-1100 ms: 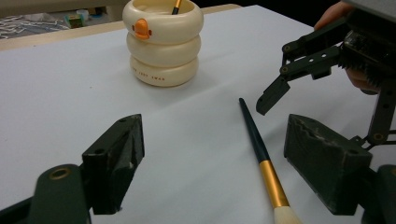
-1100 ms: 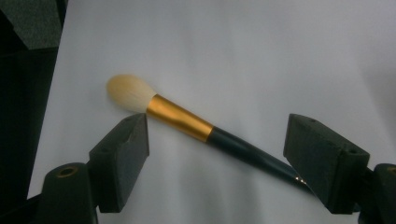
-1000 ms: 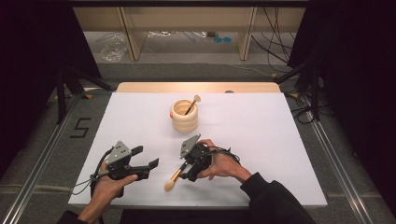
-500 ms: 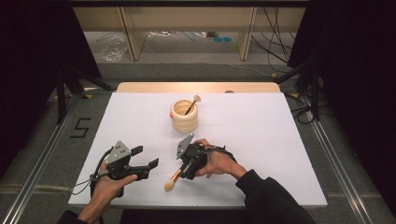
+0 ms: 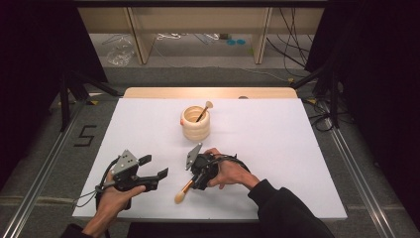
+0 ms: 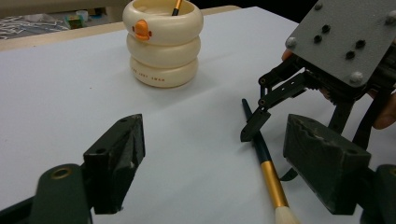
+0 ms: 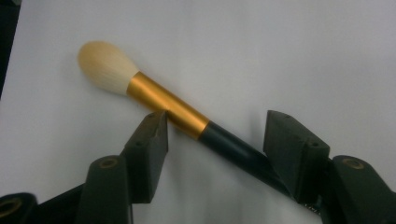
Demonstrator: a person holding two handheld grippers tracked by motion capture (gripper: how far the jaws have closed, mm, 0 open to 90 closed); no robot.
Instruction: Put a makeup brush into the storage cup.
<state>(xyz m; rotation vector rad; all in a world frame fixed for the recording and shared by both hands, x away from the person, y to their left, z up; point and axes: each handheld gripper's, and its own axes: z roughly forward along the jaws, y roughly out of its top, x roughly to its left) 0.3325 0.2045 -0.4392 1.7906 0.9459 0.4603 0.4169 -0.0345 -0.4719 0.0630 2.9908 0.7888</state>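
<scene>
A makeup brush (image 5: 183,193) with pale bristles, a gold ferrule and a dark handle lies flat on the white table (image 5: 277,148). My right gripper (image 5: 198,181) points down over it. In the right gripper view the brush (image 7: 168,105) runs slantwise between the jaws of that gripper (image 7: 217,121), which have just been closing; the pads do not clamp it. My left gripper (image 5: 156,166) rests to the left, open and empty (image 6: 215,128). Its view shows the brush (image 6: 268,172) and the right gripper's grey plate (image 6: 345,37).
A cream ringed holder with a small duck face (image 5: 195,124) stands at mid-table with another brush (image 5: 203,111) leaning in it. The left gripper view has the holder (image 6: 162,44) beyond its jaws. Black stands and cables flank the table.
The right gripper has shifted slightly over the brush's handle and its jaws have narrowed around it. The left gripper, the brush and the holder have stayed put.
</scene>
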